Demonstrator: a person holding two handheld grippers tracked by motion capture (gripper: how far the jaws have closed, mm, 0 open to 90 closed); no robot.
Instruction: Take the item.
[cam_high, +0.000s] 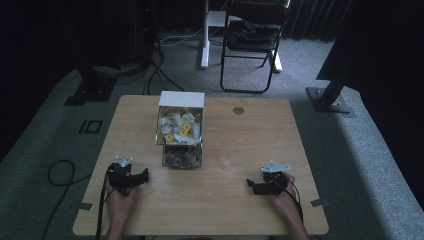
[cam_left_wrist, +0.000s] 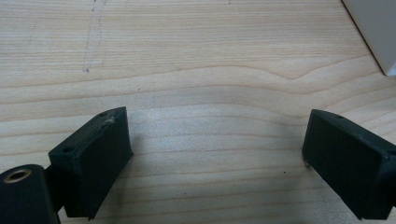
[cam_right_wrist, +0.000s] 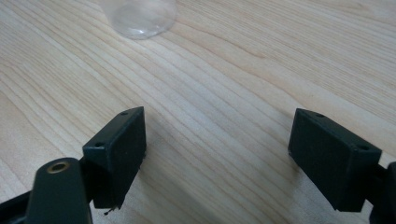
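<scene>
Clear cup stands between two idle claws

Clear cup (cam_high: 227, 162) stands on the tabletop (cam_high: 240, 210) toward its near edge, closer to my right claw (cam_high: 256, 186) than my left claw (cam_high: 141, 176); it looks empty. Both claws gape wide, holding nothing. From above I see a white box (cam_high: 181, 120) of small packets by the far edge; my right claw view catches the cup's base.

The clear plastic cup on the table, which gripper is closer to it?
The right gripper, just right of and nearer the person than the clear plastic cup. The left gripper sits far across on the cup's left.
</scene>
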